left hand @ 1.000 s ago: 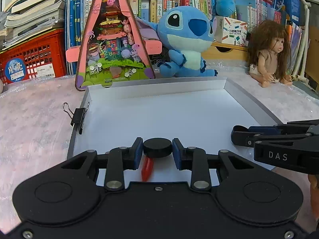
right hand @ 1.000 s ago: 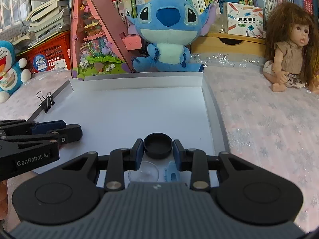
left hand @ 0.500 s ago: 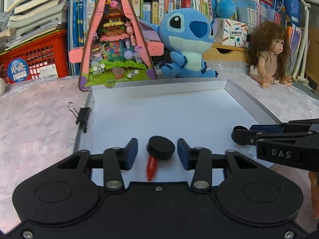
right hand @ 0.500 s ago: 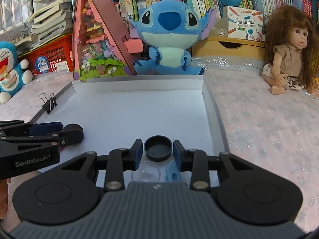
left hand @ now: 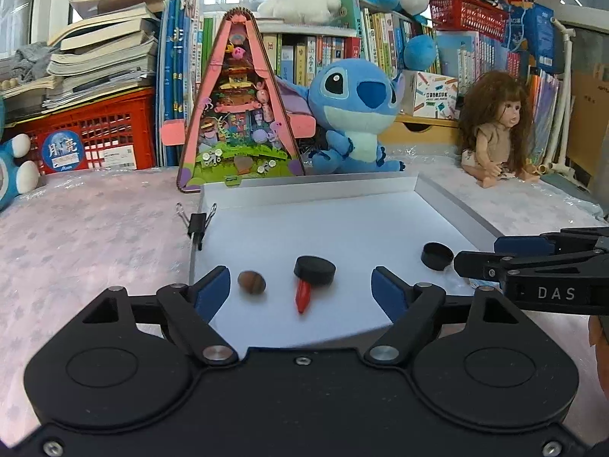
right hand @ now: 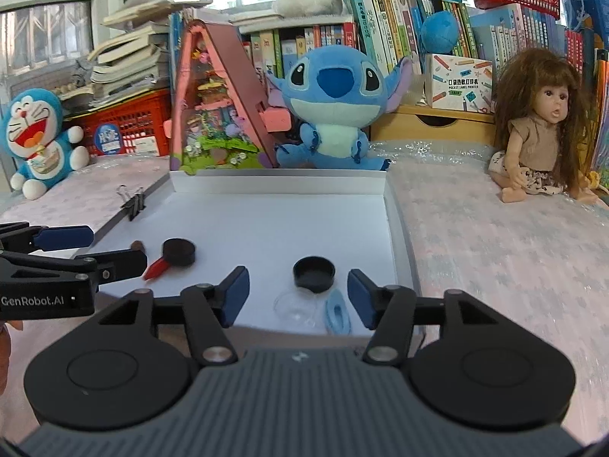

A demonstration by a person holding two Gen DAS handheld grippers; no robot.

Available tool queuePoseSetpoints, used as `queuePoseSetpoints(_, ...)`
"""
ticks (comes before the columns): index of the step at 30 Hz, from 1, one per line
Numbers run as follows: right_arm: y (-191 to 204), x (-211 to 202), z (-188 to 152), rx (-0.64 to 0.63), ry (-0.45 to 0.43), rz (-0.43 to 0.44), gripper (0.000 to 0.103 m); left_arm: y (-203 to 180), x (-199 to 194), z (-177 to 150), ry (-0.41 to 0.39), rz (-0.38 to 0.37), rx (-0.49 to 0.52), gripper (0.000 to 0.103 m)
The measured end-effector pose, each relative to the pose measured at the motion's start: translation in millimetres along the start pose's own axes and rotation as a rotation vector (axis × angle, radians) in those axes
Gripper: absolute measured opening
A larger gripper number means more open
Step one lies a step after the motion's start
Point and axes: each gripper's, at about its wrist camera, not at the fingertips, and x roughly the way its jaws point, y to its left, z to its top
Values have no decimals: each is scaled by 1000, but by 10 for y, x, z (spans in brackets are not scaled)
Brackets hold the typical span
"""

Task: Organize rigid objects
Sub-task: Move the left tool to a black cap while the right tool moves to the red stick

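A white tray (left hand: pixel 342 224) lies on the table. My left gripper (left hand: pixel 300 289) is open and empty at its near edge. Just beyond it lie a black round cap (left hand: pixel 315 270), partly over a red pointed piece (left hand: pixel 303 297), and a brown oval bead (left hand: pixel 251 282). My right gripper (right hand: pixel 298 293) is open and empty at the tray's near right. Just ahead of its fingers sits a black cup-shaped lid (right hand: pixel 314 274), with a clear dome (right hand: pixel 295 306) and a light blue oval piece (right hand: pixel 337 314) in front of it. That lid also shows in the left wrist view (left hand: pixel 437 255).
A black binder clip (left hand: pixel 196 222) grips the tray's left rim. Behind the tray stand a pink triangular toy house (left hand: pixel 239 114), a blue plush (left hand: pixel 354 114) and a doll (left hand: pixel 495 133). A Doraemon plush (right hand: pixel 36 141) sits at far left. Bookshelves and a red crate (left hand: pixel 95 133) line the back.
Both grippers opened wide, letting go of the black cap and the black lid, and drew back. The cap and lid now rest on the tray. The brown bead has come into view.
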Motion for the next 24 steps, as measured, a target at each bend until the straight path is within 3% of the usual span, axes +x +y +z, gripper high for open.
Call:
queuePoseSetpoints(14,111,-476,-381,-14,-53,-40,75,35,-480,-365,-27,29,24,82)
queuePoseSetpoints(24,173,-587,-634,-13,-36,-63,76,36,-565,-621,-4,44,23,82)
